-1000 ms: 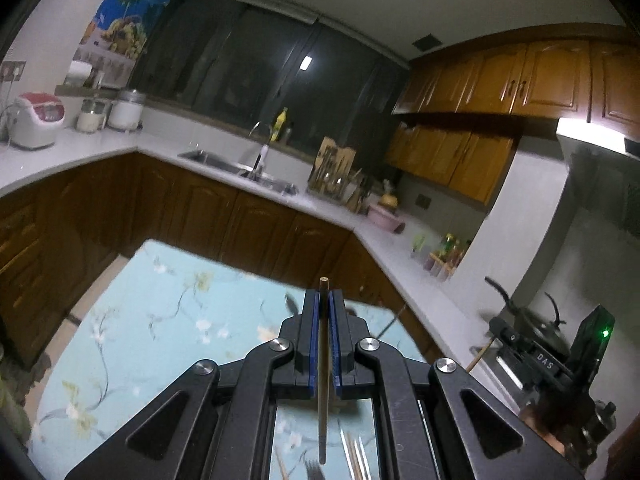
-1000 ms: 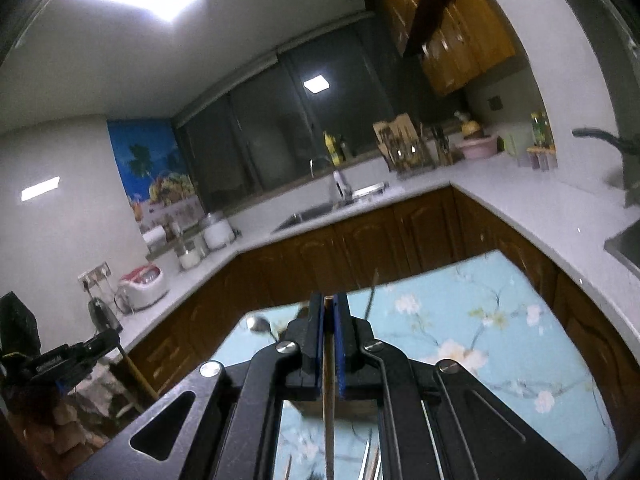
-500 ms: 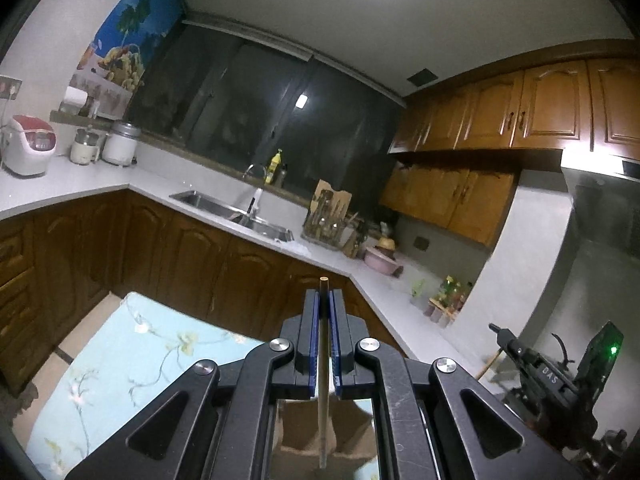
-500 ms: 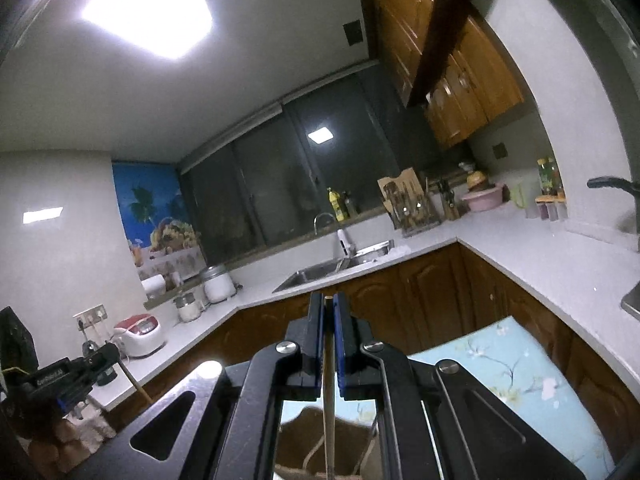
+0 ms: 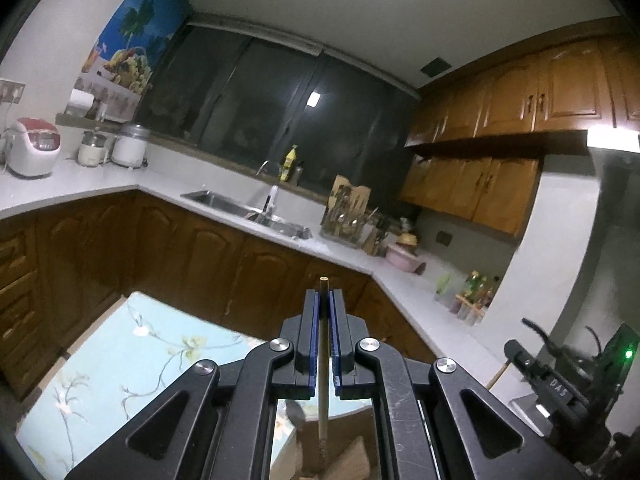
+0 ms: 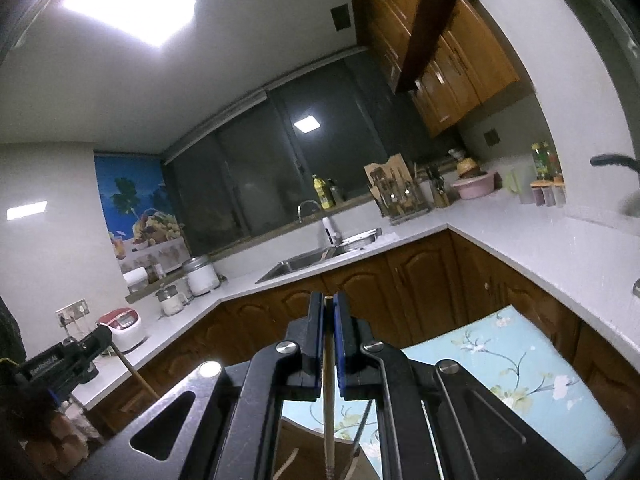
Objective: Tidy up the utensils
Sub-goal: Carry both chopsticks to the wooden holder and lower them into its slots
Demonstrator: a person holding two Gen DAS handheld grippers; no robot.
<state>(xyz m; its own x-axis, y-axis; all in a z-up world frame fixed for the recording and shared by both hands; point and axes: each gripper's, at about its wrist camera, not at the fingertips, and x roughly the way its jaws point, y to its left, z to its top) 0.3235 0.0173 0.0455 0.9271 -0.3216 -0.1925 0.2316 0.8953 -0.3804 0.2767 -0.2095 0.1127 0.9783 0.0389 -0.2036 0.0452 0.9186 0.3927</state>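
On the left, my left gripper [image 5: 324, 300] is pressed tight on 1 thin wooden chopstick [image 5: 323, 380]. The stick stands almost straight up between the blue pads [image 5: 316, 332], with its top end poking out just above the tips and its bottom end hanging over a brown wooden holder [image 5: 352, 460] that sits on the table with the blue flower cloth [image 5: 120, 360]. On the right, my right gripper [image 6: 329, 304] is also squeezed shut on a second chopstick [image 6: 329, 400], which I hold the same way, top end level with the tips and bottom end down near the rim of the same kind of brown holder [image 6: 304, 448]. I can see 1 or 2 other thin sticks leaning there, but they are too blurry to name. I think these sticks are very light and stiff, so they will not bend or sag. They are smooth and round, so I think they could slip or roll between the pads if I let go even a little. A pinch near the top end, like now, lets the long part hang straight down, which should help me aim it into the holder. I do not think they break easily.
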